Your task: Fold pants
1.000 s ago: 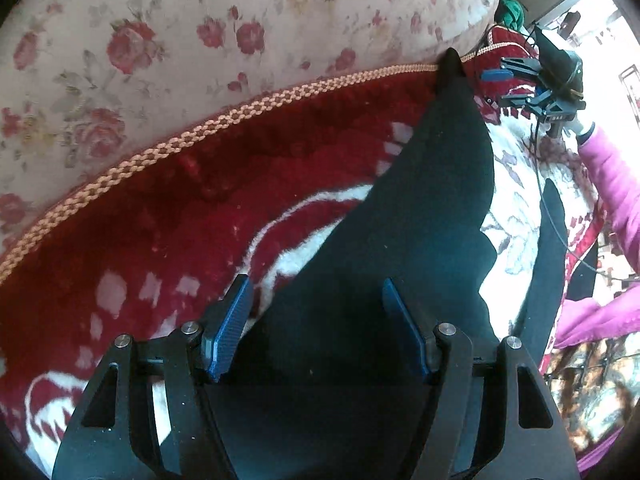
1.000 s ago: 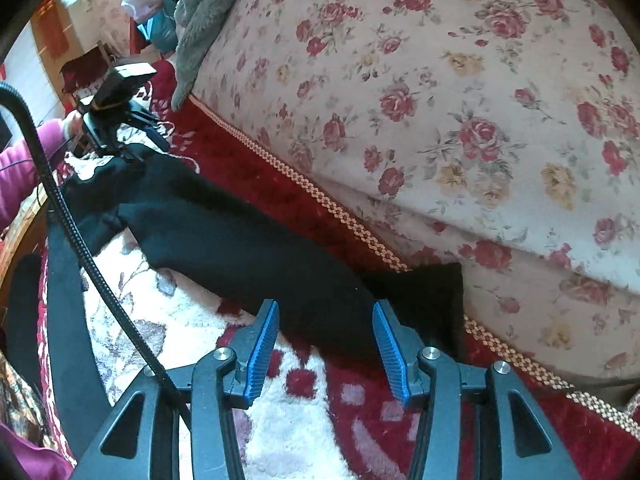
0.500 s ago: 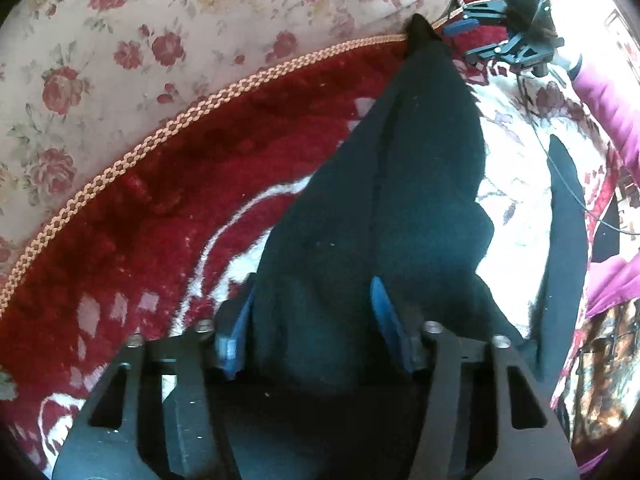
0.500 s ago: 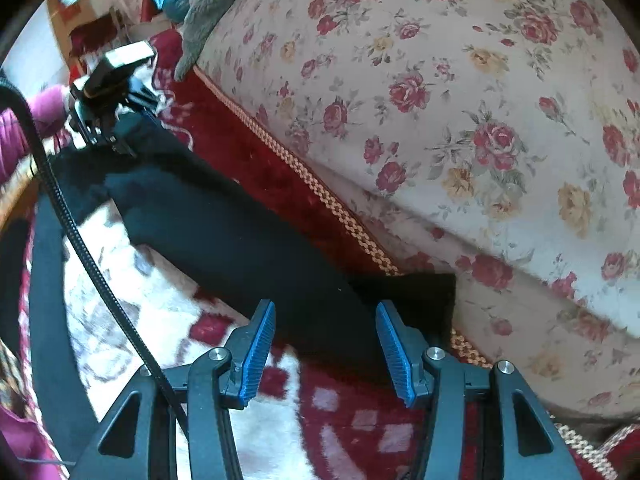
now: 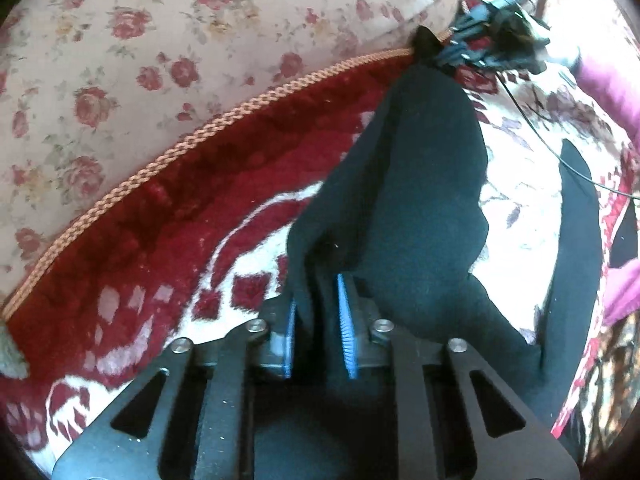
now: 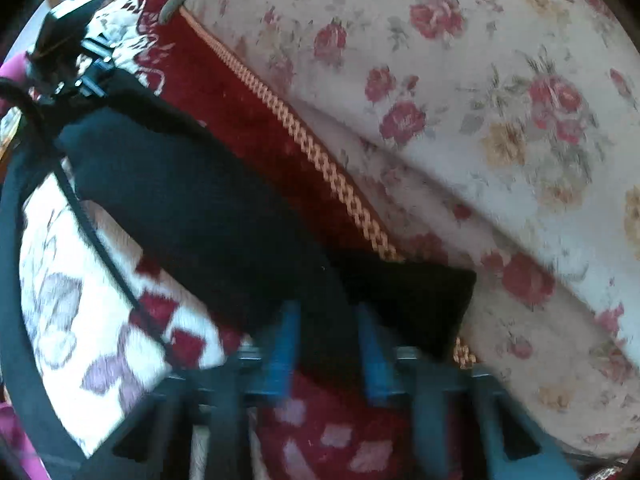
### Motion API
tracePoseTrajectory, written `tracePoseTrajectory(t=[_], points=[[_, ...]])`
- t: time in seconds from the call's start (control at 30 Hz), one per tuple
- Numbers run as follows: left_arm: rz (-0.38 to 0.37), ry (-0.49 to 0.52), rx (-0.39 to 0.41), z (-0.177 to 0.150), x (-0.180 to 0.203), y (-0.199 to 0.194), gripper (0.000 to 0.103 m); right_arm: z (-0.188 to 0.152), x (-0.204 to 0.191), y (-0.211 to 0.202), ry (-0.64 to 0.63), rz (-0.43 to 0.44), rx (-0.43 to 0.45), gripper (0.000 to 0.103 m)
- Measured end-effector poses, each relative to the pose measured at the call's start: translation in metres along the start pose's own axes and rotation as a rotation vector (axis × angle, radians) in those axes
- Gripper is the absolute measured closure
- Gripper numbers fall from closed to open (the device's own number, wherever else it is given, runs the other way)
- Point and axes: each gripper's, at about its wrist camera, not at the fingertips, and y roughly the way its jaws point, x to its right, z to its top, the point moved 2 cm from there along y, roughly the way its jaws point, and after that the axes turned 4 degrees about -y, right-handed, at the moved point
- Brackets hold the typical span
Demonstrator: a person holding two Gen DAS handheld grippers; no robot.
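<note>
On red rug: left claw clenched on pants; right claw straddling far hem, grip unclear.

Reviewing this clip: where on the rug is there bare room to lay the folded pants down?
Bare rug lies between the gold braid trim and the pants. A pale strip runs between the two black legs. It is crowded at both ends, where the left gripper and right gripper meet cloth.

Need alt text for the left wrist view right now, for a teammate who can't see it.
The left gripper is shut on a bunched fold of the black pants, which stretch away over a red and white rug to the right gripper at the far end. A floral sofa borders the rug.
</note>
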Motion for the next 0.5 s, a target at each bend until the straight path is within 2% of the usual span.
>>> tracePoseTrajectory(t=[0.17,0.3,0.5], points=[[0.058,-0.038,0.060,-0.006,0.013,-0.018,0.092,-0.005,-0.022,-0.029,-0.014,-0.102,0.031,0.098],[0.082,-0.090,0.123,-0.015,0.026,-0.040,0.093,-0.017,-0.034,-0.074,0.023,-0.169,0.098,0.098],[0.113,-0.099,0.197,-0.036,0.059,-0.071,0.094,-0.043,-0.073,-0.116,0.057,-0.203,0.130,0.098]])
